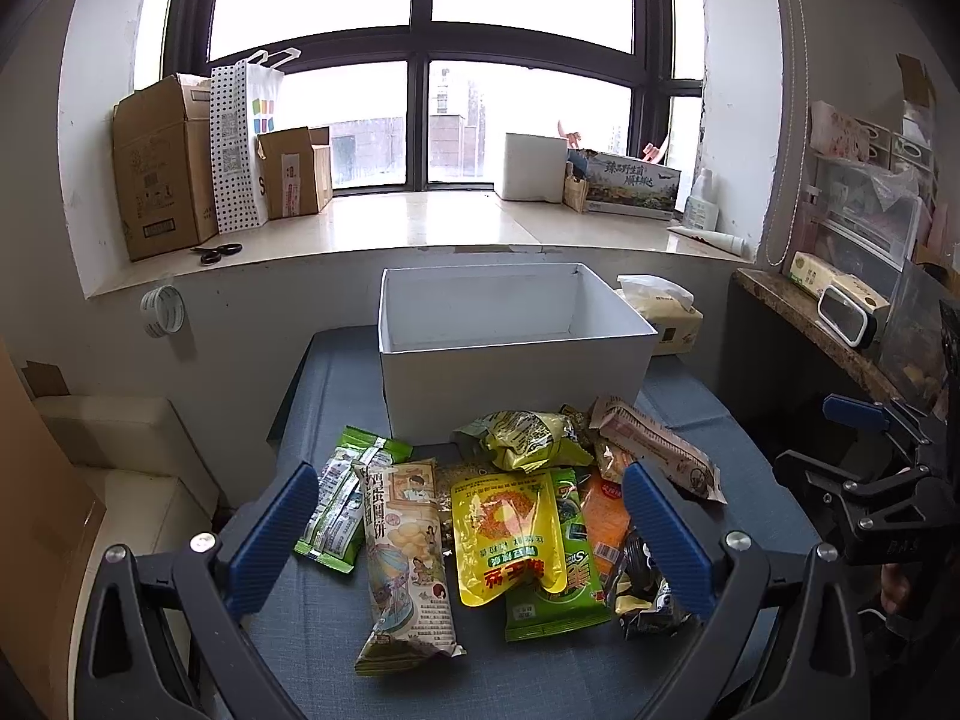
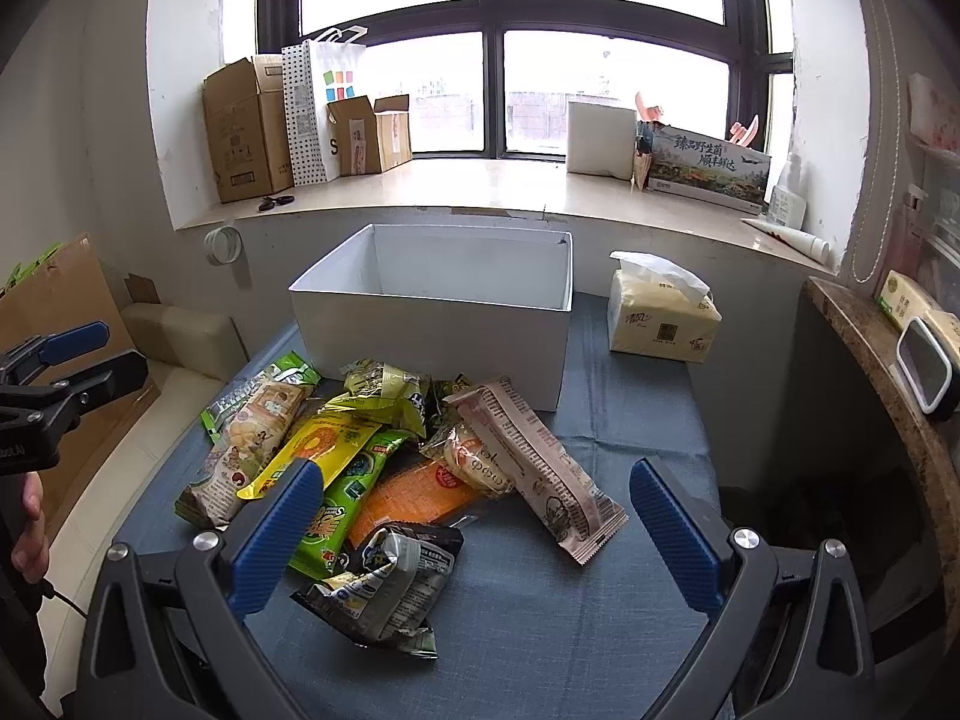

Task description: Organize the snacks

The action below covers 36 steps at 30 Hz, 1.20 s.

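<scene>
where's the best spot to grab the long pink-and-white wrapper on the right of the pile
Probably the lower free end of the long pink-and-white wrapper, coming from above with the right gripper. That end lies flat on the blue cloth clear of other packets, while its upper end sits among the pile.

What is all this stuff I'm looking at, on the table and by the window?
Storage box: one, white, open, back of the blue table.
Snack packets: about ten, heaped in front of the box; among them a yellow pouch, a long pink-brown packet, a crumpled black-silver packet.
Tissue pack: one, yellow, right of the box.
Cardboard boxes: two, brown, windowsill left.
Paper bags: two, dotted and white, between them.
Scissors: one pair, black, sill.
Left gripper: jaws open, empty.
Right gripper: jaws open, empty.
</scene>
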Each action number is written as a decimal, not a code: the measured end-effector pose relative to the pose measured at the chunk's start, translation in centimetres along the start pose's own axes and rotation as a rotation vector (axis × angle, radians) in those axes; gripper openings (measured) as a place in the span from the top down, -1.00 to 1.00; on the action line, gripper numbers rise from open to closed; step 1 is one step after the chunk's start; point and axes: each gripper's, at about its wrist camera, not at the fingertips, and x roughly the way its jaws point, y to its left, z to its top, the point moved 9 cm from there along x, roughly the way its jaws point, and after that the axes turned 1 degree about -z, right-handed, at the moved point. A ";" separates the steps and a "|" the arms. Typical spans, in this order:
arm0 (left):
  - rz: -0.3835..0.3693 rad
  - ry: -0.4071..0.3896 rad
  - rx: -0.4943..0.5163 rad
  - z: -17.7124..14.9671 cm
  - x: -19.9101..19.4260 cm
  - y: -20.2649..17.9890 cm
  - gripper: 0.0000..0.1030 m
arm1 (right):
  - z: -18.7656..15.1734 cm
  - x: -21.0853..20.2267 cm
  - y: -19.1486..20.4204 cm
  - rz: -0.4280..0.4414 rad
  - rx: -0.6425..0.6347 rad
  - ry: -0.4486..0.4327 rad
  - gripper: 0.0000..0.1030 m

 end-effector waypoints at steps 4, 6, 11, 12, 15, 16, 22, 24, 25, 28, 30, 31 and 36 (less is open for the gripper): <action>-0.002 0.002 0.001 -0.1 0.0 -0.1 -1.00 | 0.0 0.0 0.0 0.001 0.000 0.001 -1.00; -0.002 0.003 0.007 -0.1 0.1 -0.2 -1.00 | -0.1 0.0 0.0 0.001 0.001 0.002 -1.00; -0.004 0.004 0.012 -0.1 0.0 -0.4 -1.00 | -0.1 0.0 0.0 0.000 0.000 0.004 -1.00; -0.004 0.004 0.013 -0.1 0.1 -0.4 -1.00 | -0.2 0.0 0.0 0.000 -0.001 0.004 -1.00; -0.007 0.005 0.017 -0.2 0.1 -0.5 -1.00 | -0.1 0.0 0.0 0.000 0.001 0.001 -1.00; -0.007 0.005 0.018 -0.2 0.0 -0.5 -1.00 | -0.1 0.0 0.0 0.001 0.001 0.001 -1.00; -0.006 0.005 0.022 -0.2 0.1 -0.6 -1.00 | -0.1 0.0 -0.1 0.002 0.002 0.000 -1.00; -0.009 0.006 0.023 -0.2 0.1 -0.6 -1.00 | -0.2 0.1 -0.1 0.001 0.003 0.007 -1.00; -0.009 0.006 0.024 -0.2 0.1 -0.6 -1.00 | -0.2 0.1 -0.1 0.002 0.003 0.008 -1.00; -0.003 0.006 0.025 -0.2 0.1 -0.6 -1.00 | -0.4 0.4 -0.2 0.006 0.004 0.015 -1.00; -0.003 0.009 0.024 -0.3 0.2 -0.5 -1.00 | -0.5 0.7 -0.4 0.002 0.009 0.021 -1.00; -0.003 0.010 0.024 -0.3 0.2 -0.5 -1.00 | -0.6 0.9 -0.6 -0.001 0.012 0.025 -1.00; -0.007 0.014 0.027 -0.5 0.4 -0.5 -1.00 | -0.9 2.2 -1.5 -0.007 0.012 0.040 -1.00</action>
